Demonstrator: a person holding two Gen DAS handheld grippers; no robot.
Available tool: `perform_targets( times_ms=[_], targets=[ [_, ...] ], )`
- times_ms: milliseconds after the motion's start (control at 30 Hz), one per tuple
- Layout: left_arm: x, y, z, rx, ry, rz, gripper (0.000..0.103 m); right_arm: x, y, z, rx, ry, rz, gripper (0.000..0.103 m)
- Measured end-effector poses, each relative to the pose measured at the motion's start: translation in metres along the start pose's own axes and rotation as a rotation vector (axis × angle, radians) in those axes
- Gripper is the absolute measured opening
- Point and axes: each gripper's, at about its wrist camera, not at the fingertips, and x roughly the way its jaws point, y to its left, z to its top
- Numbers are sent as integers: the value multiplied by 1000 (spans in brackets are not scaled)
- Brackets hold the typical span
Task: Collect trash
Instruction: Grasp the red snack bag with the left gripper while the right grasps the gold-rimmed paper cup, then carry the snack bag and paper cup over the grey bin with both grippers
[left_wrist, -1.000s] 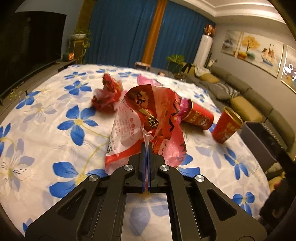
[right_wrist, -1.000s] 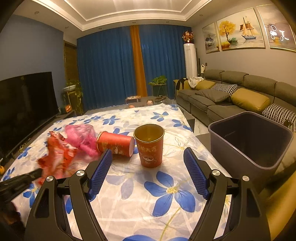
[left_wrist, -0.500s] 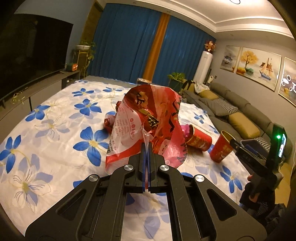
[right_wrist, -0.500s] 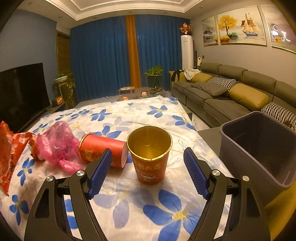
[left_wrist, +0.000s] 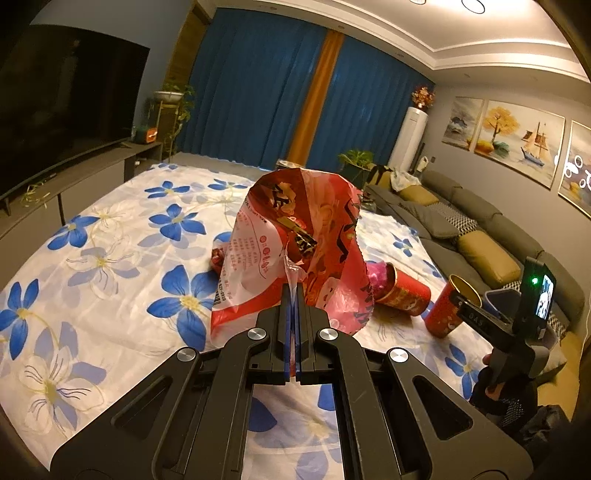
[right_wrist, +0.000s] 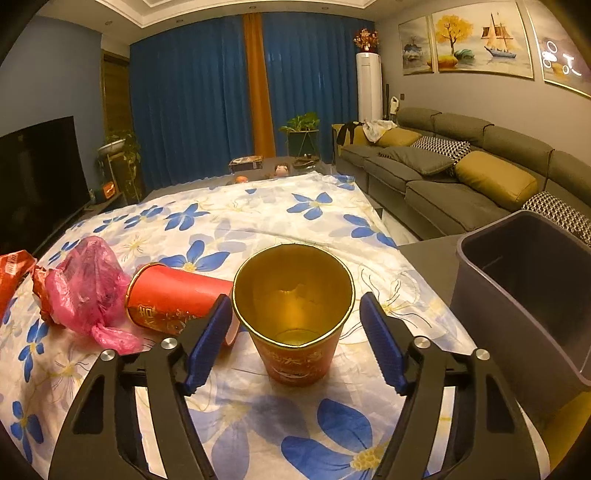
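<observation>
White cloth with blue flowers (right_wrist: 258, 218) is covering the surface, and the trash is lying scattered on it. 2 red paper cups are sitting close together: an upright cup (right_wrist: 295, 314) with its gold-lined mouth facing up, and a toppled cup (right_wrist: 173, 299) lying on its side just beside it, long axis level, its mouth turned toward the left of the right wrist view. A crumpled pink plastic bag (right_wrist: 85, 284) is resting against the toppled cup's far side. A grey bin (right_wrist: 517, 306) is standing off the surface's right edge, with a grey sofa (right_wrist: 443, 173) behind it.

The right gripper (right_wrist: 295, 332) is closing its jaws, 1 blue pad on each side of the upright cup; the left pad is right at the rim, the right pad is clearly apart from it. The toppled cup is crowding the left pad.

The left gripper (left_wrist: 293, 295) is pressing its jaws together on a red and white snack wrapper (left_wrist: 295, 236), which is standing up above the cloth, open end uppermost.
</observation>
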Motion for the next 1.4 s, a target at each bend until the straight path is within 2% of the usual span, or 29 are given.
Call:
perform_targets(
  times_ms=[67,200,267,667,1067,1400],
  targets=[
    [-2,1,2,-1,-5,8,0,2,-1,0,2,7,3,60],
    [-7,5,3,-11,-15,28,0,2,-1,-2,1,8,15,54],
    [-10,7,4,-16,-21,41,0,-1,-1,-2,-5,0,14,48],
    [-39,16,18,-32,-90,109,0,-59,-20,-2,28,-86,65,44],
    [-40,-36,11,43,-77,34,0,-113,-40,-7,35,-145,102,44],
    [-24,-94,6,116,-47,-76,0,-139,-63,-8,34,-182,59,44]
  ],
)
